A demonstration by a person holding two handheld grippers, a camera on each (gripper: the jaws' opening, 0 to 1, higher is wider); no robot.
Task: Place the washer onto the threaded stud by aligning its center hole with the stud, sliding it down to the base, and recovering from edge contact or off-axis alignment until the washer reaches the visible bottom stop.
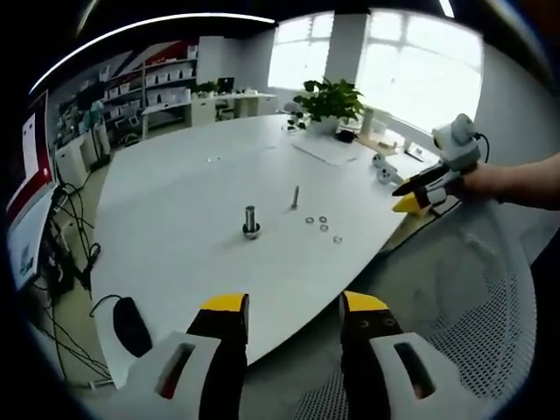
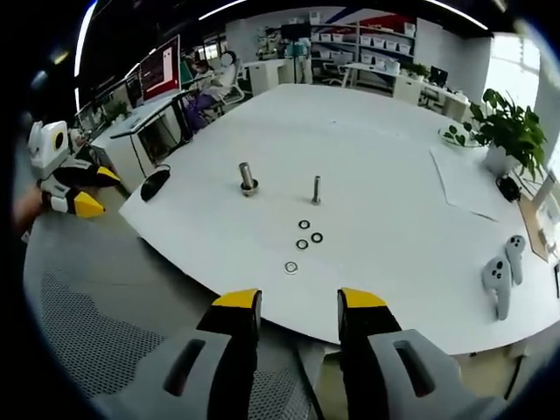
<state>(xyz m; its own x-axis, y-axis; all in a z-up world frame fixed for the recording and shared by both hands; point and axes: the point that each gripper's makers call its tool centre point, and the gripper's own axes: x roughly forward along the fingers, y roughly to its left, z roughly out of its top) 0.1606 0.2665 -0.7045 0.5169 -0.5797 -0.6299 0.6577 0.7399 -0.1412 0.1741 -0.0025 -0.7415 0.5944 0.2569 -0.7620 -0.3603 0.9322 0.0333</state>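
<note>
Four small ring-shaped washers (image 2: 302, 236) are seen lying flat on the white table (image 2: 394, 157), grouped near its front edge, three dark and one pale. Just behind them a thin stud (image 2: 316, 189) stands upright, its long axis vertical. A thicker, dark-topped bolt (image 2: 248, 178) is set upright beside it on a round base. The left gripper (image 1: 293, 306) and right gripper (image 2: 297, 302) are held off the table with jaws spread, nothing between them.
</note>
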